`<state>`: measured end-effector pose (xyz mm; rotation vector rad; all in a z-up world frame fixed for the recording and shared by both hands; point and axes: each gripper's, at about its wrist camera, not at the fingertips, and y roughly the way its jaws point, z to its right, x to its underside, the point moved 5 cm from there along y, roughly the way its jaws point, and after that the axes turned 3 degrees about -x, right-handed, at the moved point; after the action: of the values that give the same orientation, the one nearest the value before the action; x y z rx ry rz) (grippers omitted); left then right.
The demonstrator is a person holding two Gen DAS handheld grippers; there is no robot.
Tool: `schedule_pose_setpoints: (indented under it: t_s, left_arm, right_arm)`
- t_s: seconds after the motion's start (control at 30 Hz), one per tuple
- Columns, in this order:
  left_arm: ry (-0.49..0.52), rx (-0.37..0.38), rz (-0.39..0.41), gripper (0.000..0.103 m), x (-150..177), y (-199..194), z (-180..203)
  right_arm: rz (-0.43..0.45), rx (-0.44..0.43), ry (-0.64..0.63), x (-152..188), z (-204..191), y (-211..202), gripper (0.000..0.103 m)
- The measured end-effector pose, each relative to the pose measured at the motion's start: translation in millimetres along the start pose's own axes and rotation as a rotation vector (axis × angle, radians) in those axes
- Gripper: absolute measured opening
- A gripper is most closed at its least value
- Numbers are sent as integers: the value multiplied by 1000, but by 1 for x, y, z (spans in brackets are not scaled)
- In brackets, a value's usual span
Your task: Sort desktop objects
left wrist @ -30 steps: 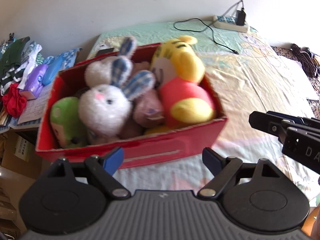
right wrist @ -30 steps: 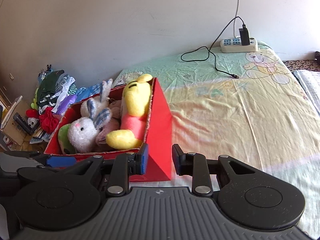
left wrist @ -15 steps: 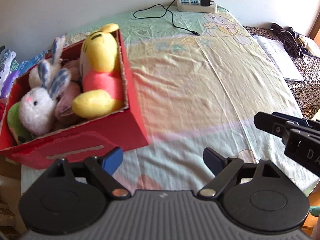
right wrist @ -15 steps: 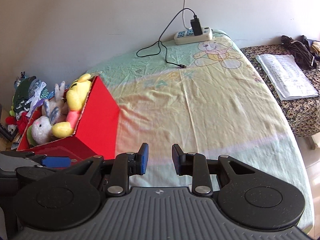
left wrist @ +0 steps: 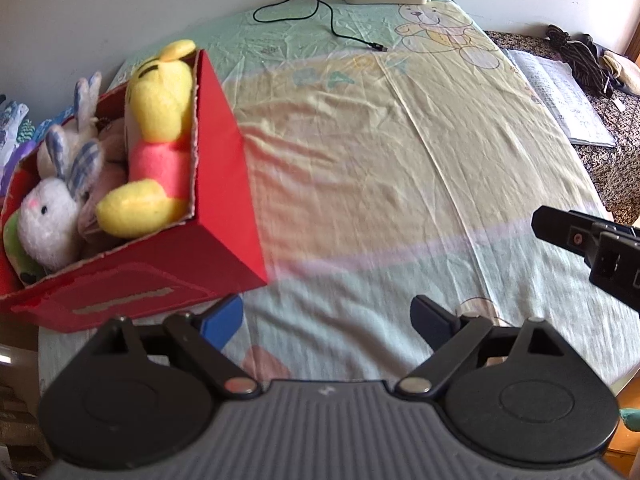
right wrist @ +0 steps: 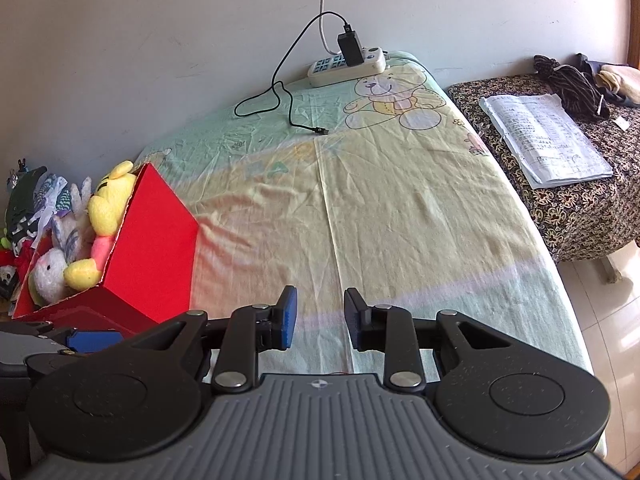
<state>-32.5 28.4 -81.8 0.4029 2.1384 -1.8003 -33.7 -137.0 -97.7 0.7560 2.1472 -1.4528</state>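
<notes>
Sheet-covered bed [right wrist: 400,208] lies bare except for a red box [left wrist: 224,184] of plush toys [left wrist: 156,144] at its left edge, while left gripper [left wrist: 326,318] and right gripper [right wrist: 320,316] hover with jaws apart, empty; that overhanging box could tip off if nudged.

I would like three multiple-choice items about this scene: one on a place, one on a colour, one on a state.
1. Where is the power strip?
A. at the far edge of the sheet, by the wall
B. inside the box
C. on the floor

2. What colour is the box holding the plush toys?
A. blue
B. red
C. white

3. How is the left tool?
A. shut on a toy
B. open, holding nothing
C. shut on the cable

Answers:
1 A: the power strip lies beside the wall.
2 B: the box has red walls.
3 B: the left tool has its jaws wide apart over bare sheet.
</notes>
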Motion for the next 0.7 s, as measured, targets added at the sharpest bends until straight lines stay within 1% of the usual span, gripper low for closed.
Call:
schedule_pose_setpoints:
  t_s: [0.23,0.43,0.7]
  left_arm:
    - [-64,-29,-21,93,13,3,-31]
    - [-98,-49,-40,95,25,9,-71]
    - [-118,-44,-62,95,39,17,-125]
  right_arm:
    - [-24,-30,-43,2,-27,13,29]
    - [-42,-50,-74,8,-63,26,29]
    - [-86,-50,-112,28,-116,42,29]
